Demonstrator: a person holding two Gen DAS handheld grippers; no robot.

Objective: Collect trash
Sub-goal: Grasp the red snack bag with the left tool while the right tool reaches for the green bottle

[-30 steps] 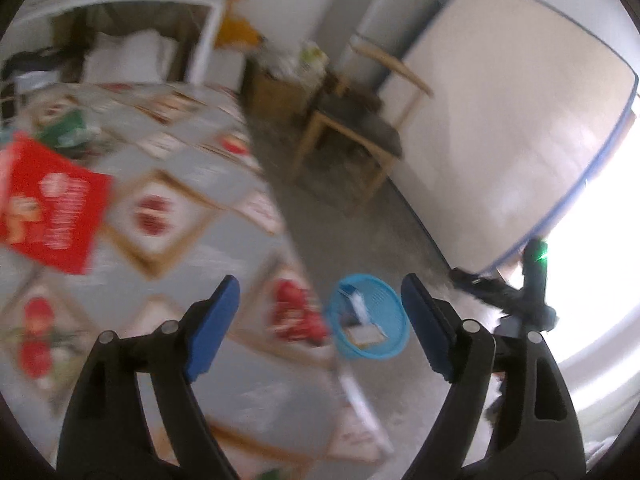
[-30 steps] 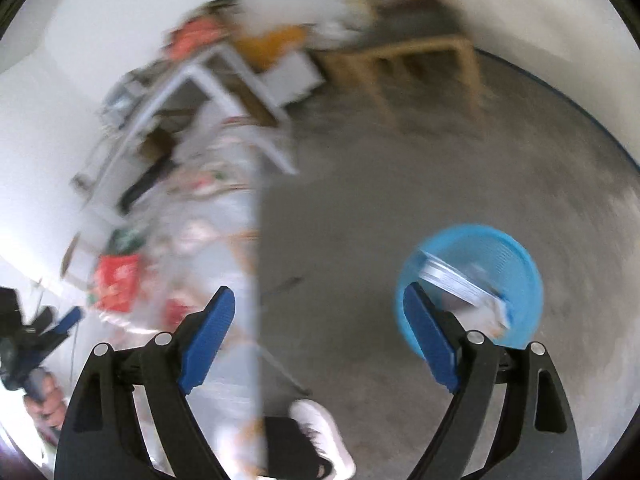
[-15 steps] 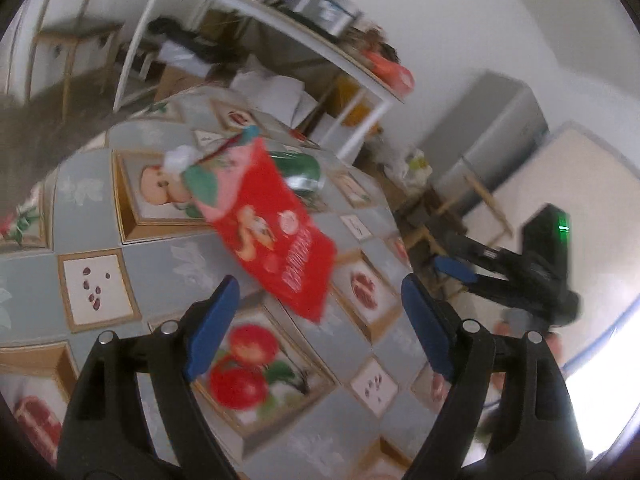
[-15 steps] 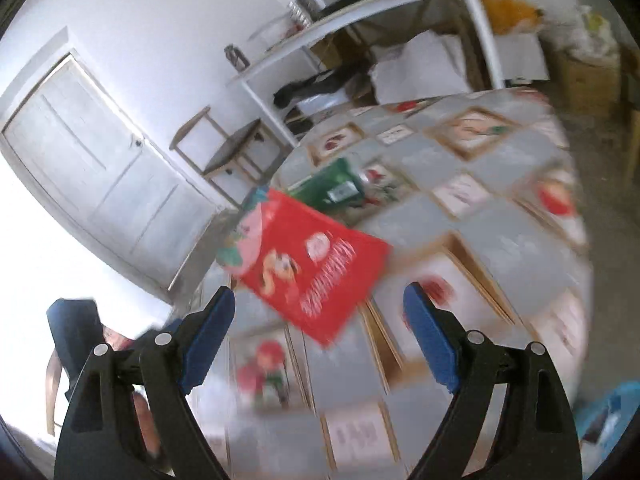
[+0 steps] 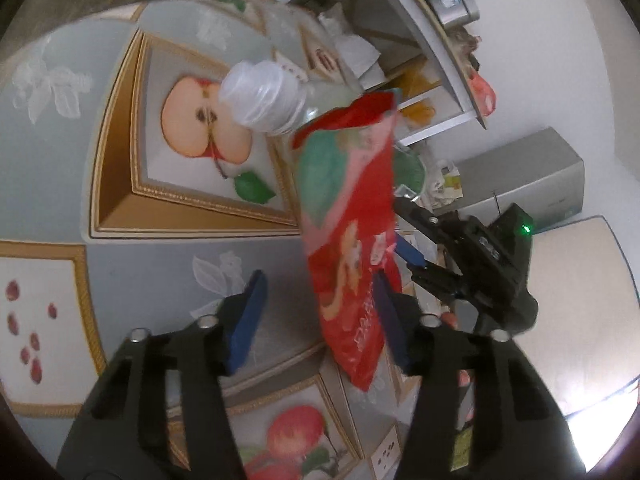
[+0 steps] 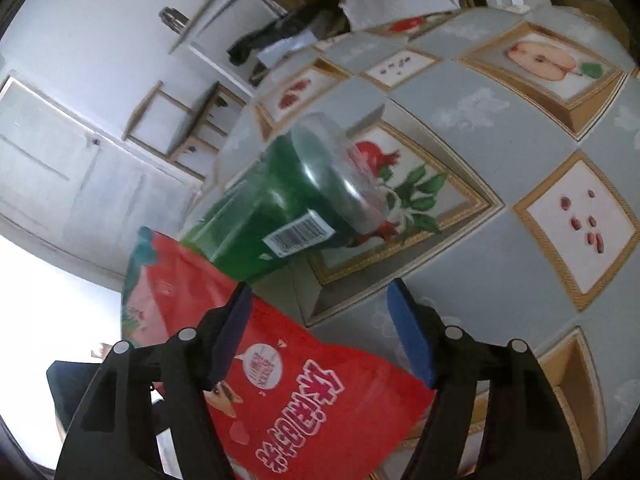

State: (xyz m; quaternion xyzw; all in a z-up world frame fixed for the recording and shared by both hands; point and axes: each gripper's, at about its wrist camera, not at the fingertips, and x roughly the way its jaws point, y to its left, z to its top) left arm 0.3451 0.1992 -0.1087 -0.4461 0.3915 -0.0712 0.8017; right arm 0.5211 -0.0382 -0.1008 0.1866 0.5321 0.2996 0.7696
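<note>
Red snack bag [image 5: 352, 264] lies on the fruit-print tablecloth [image 5: 60, 184], partly over a green bottle [image 6: 272, 208]. Left gripper [image 5: 320, 312] jaws just narrowing, part open, bag between them, contact unclear. Right gripper [image 6: 320, 332] also narrowing, still apart over the bag's corner, holding nothing.

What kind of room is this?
Probably a lived-in room in a home, maybe a dining or storage room. There's a table with a fruit-picture tablecloth, a wooden chair by a white door, and a cluttered white shelf.
</note>
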